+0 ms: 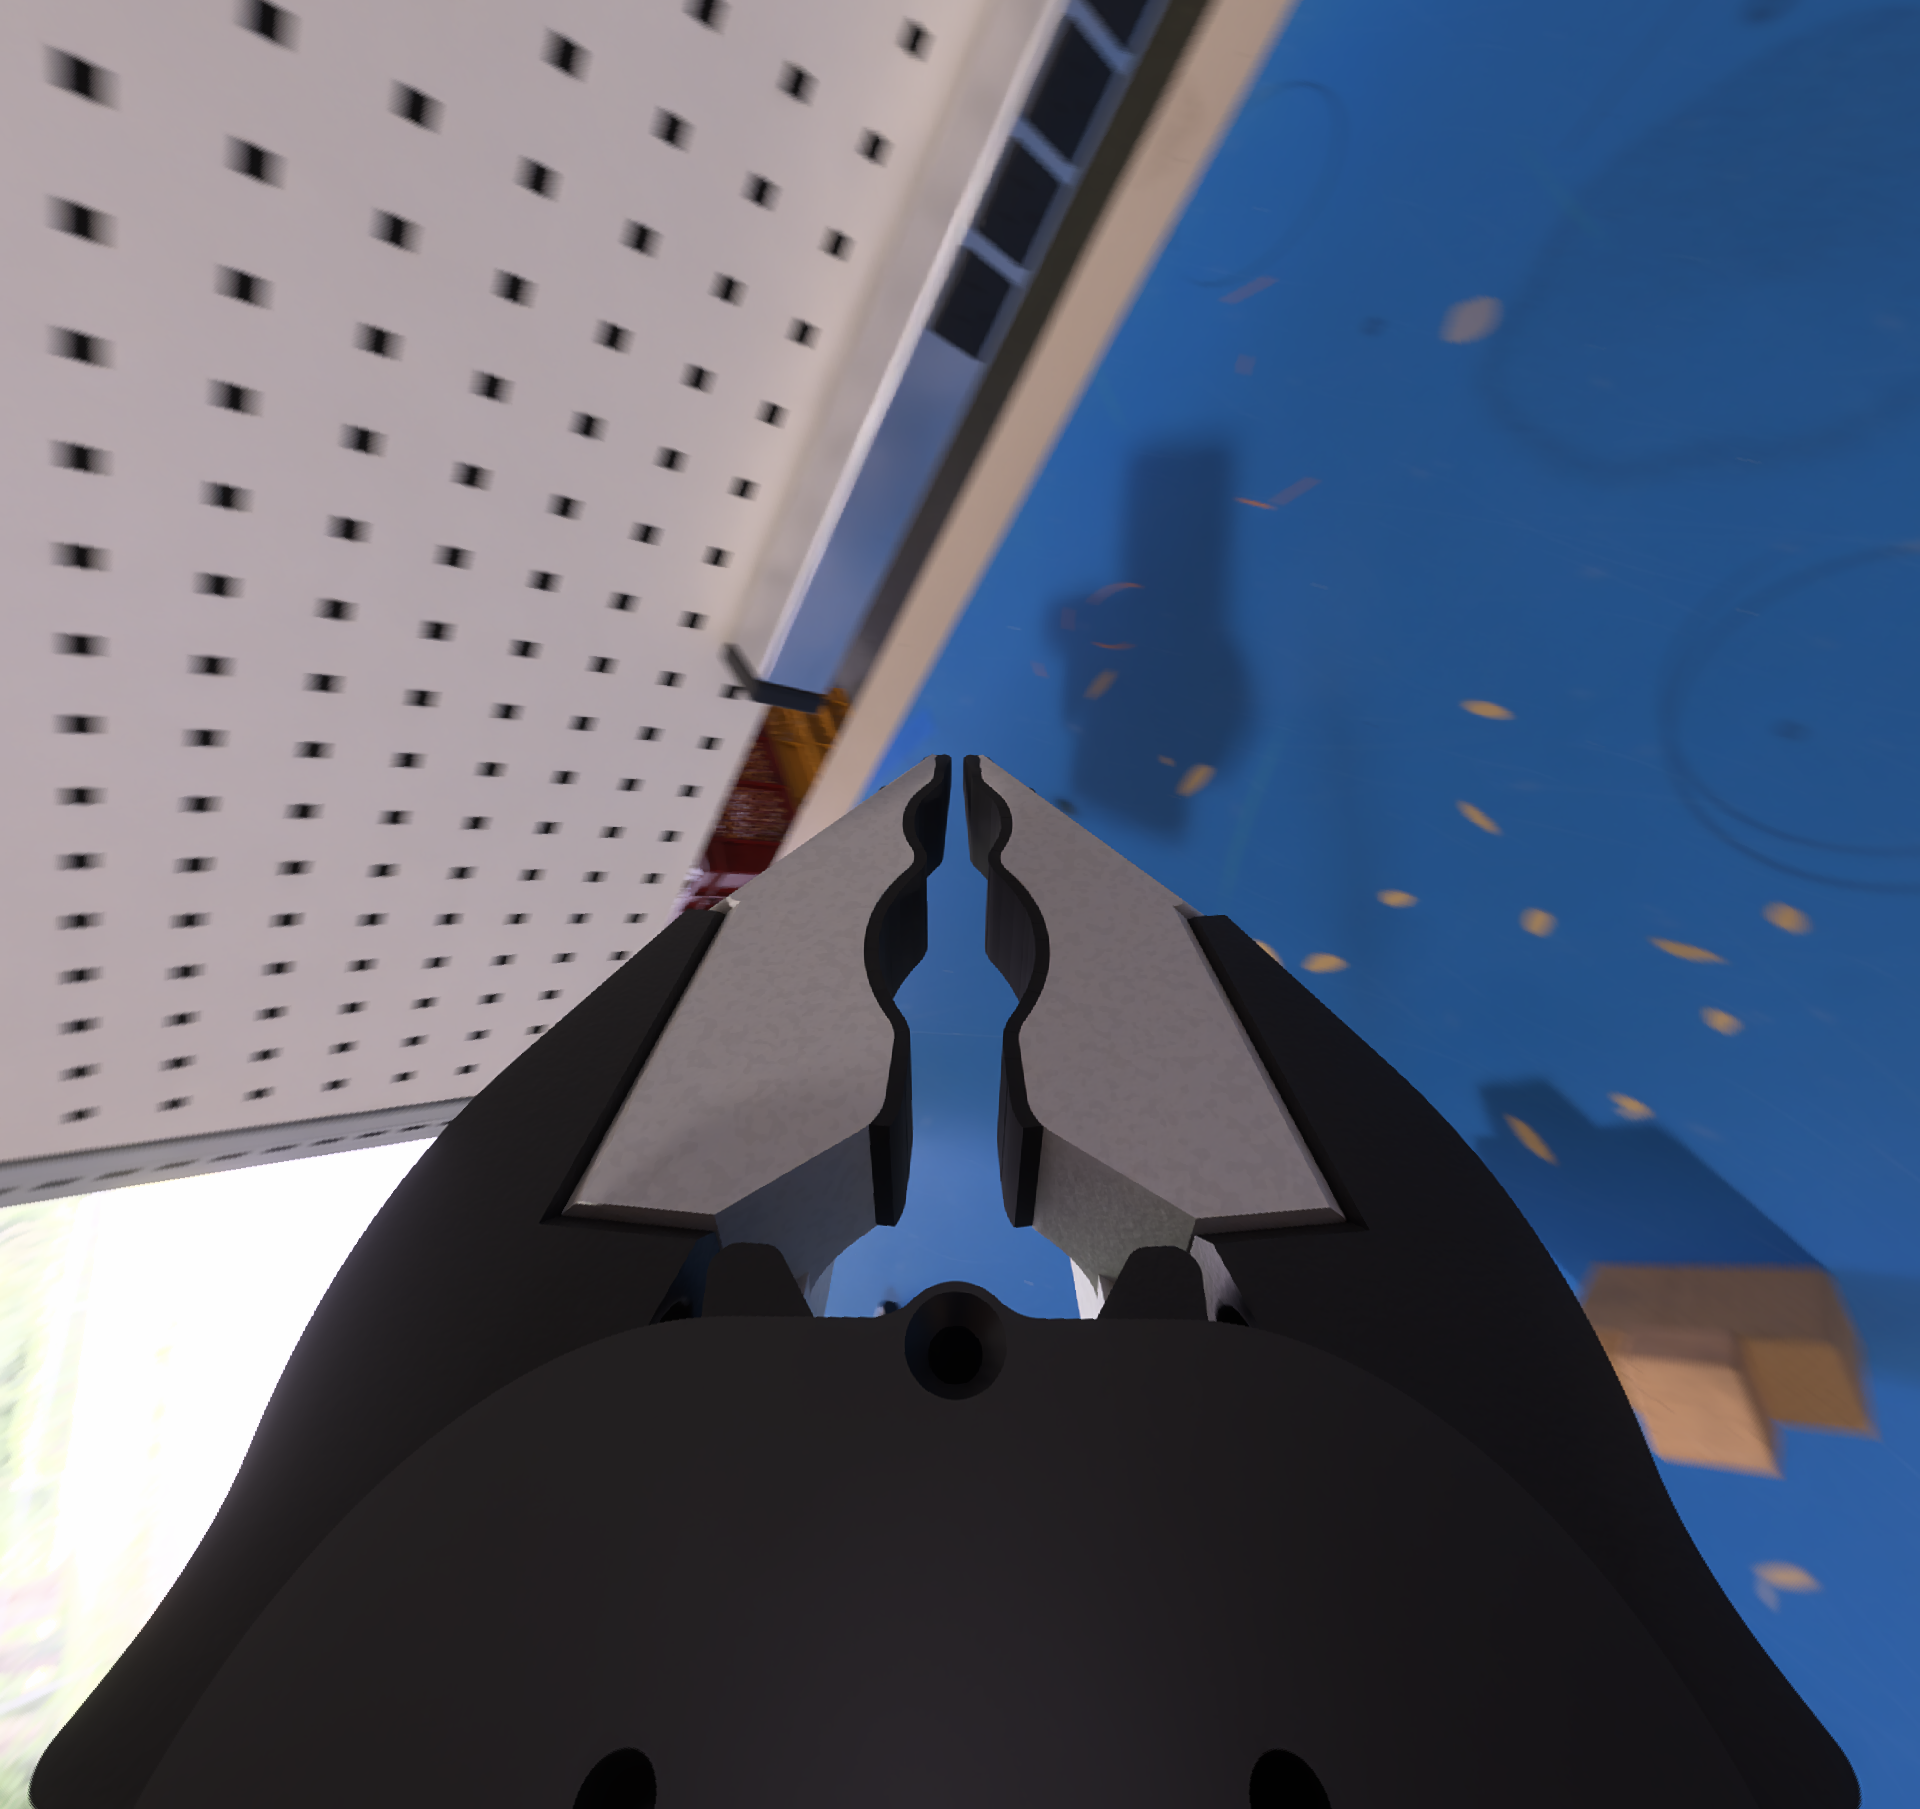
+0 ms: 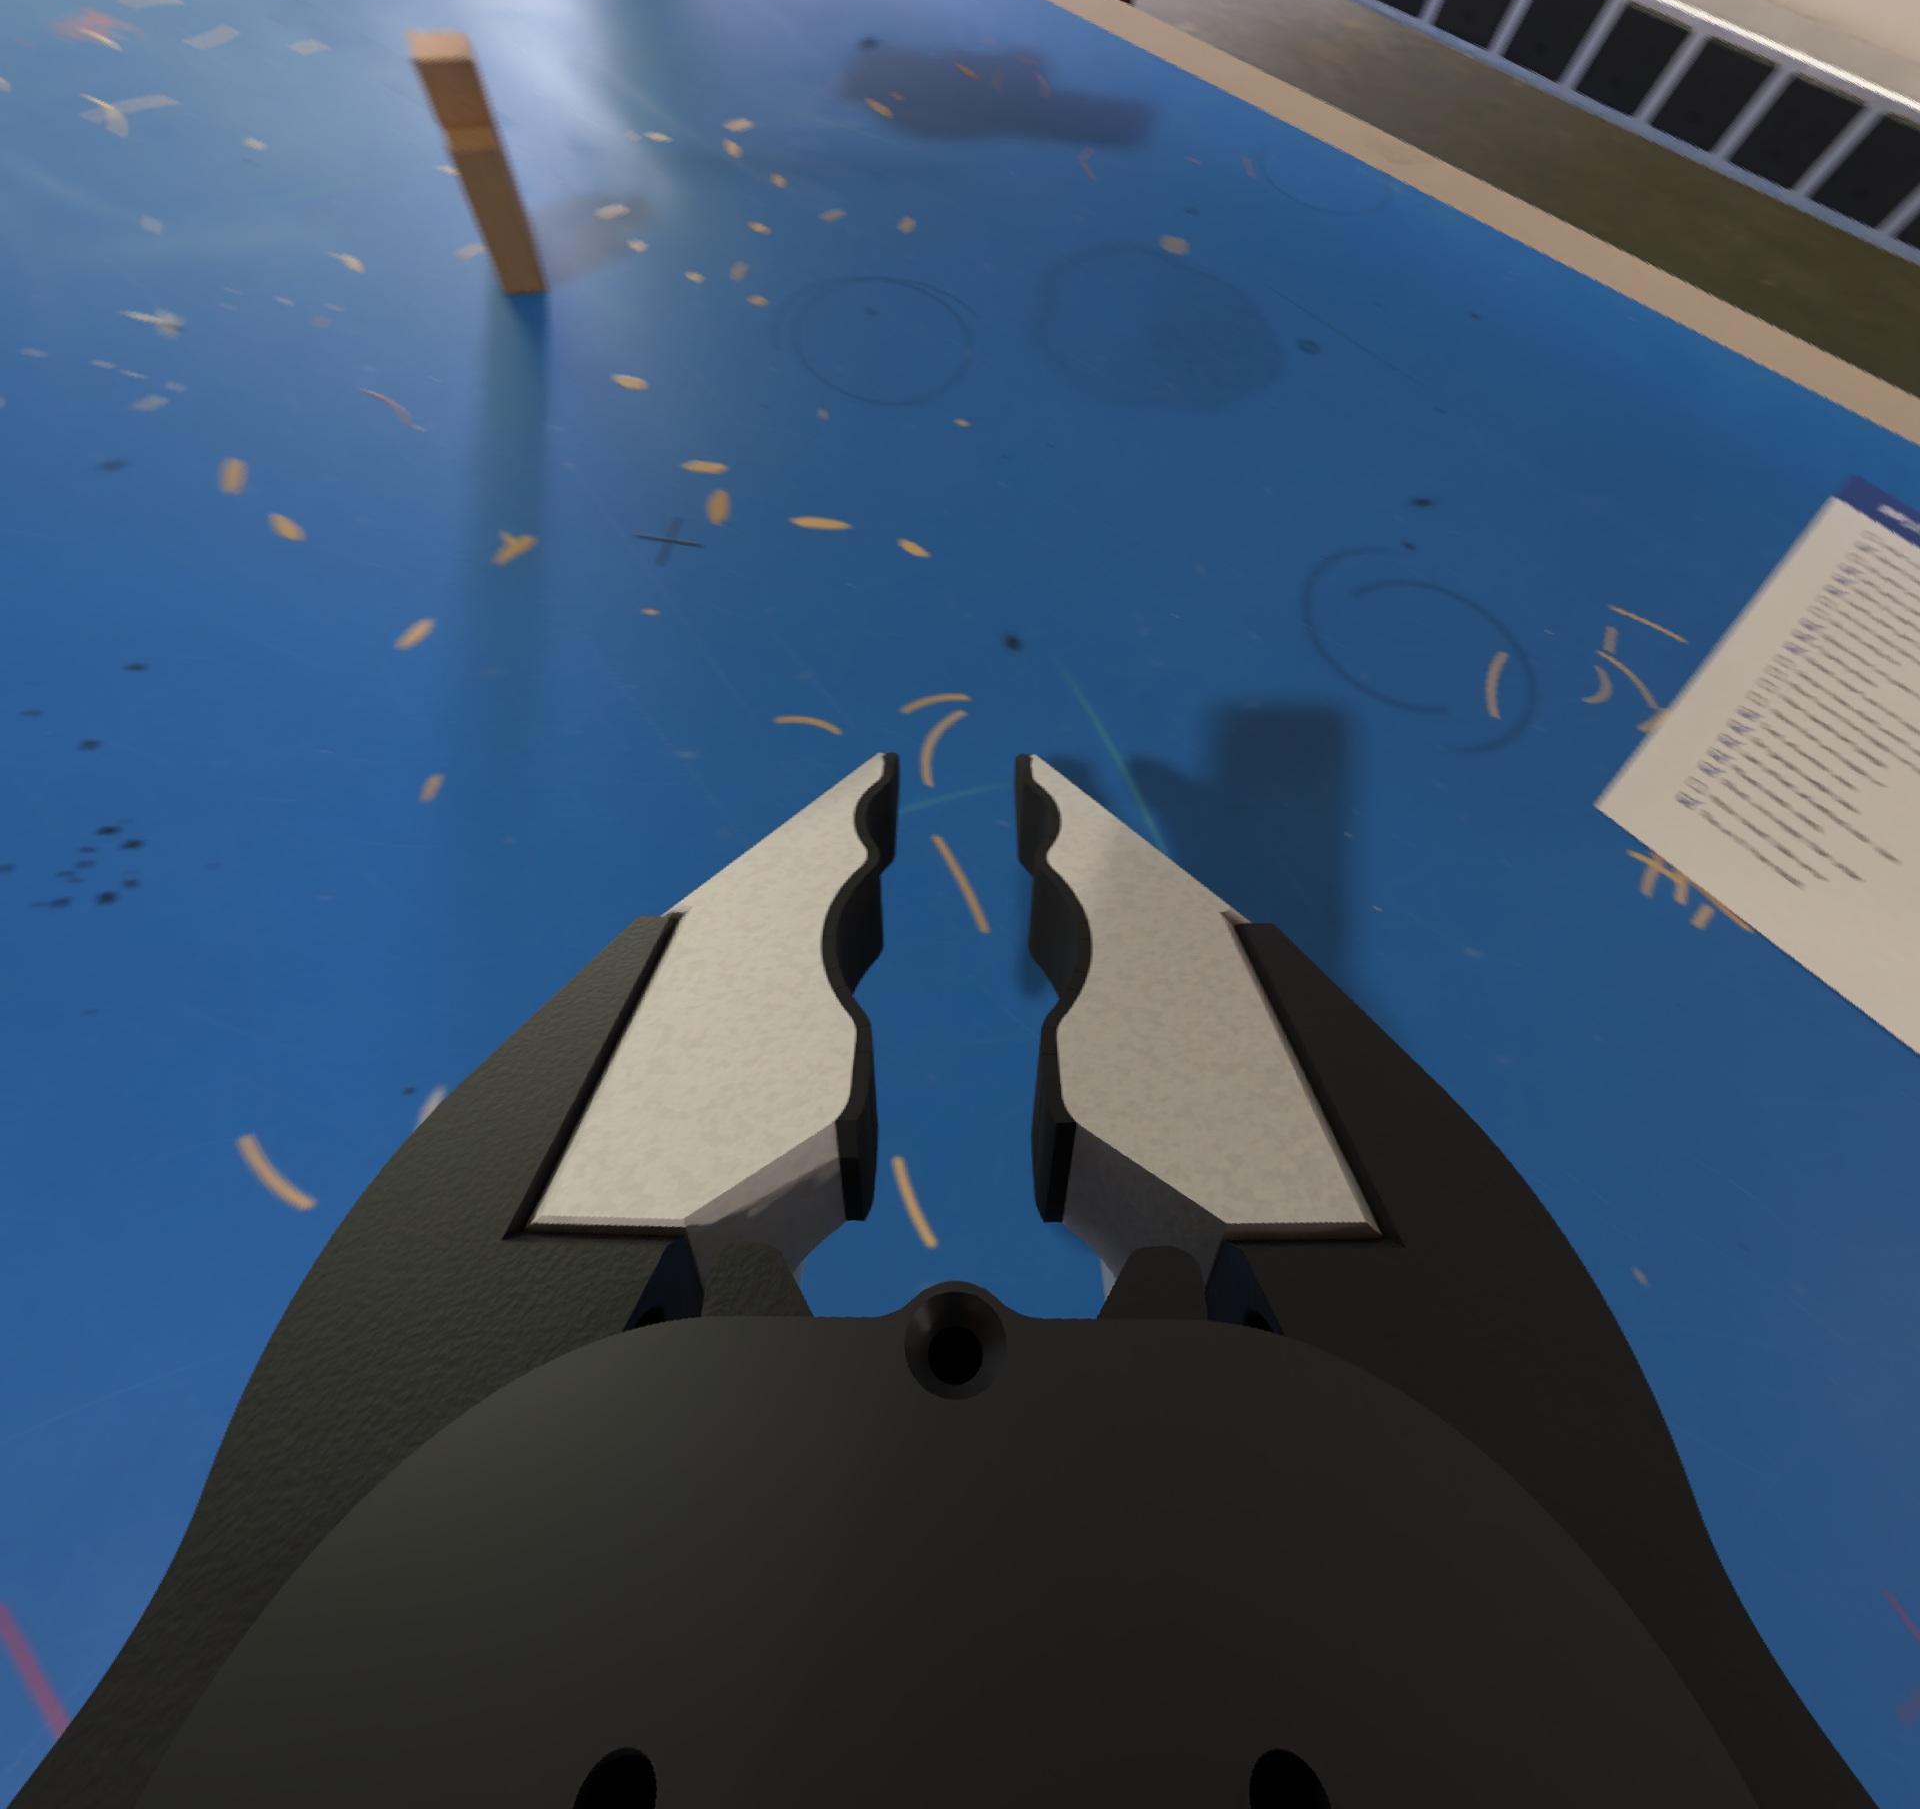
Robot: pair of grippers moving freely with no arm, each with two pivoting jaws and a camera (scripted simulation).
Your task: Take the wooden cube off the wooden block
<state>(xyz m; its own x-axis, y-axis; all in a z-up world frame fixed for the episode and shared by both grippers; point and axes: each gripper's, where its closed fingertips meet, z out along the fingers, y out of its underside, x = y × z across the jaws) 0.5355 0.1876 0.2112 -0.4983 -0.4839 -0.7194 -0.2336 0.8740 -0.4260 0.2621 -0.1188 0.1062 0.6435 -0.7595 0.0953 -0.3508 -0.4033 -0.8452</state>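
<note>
Standing on the wooden block (image 2: 497,206), the wooden cube (image 2: 447,76).

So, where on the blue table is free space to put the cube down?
Free: the blue table between the right gripper, the wooden stack and the printed sheet, bearing only thin shavings. Crowded: beside the stack and by the sheet.

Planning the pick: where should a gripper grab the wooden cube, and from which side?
Probably the wooden cube by two opposite upright faces, coming from above: it tops the tall wooden block, so a sideways push could topple the stack. Right gripper is open and empty.
</note>
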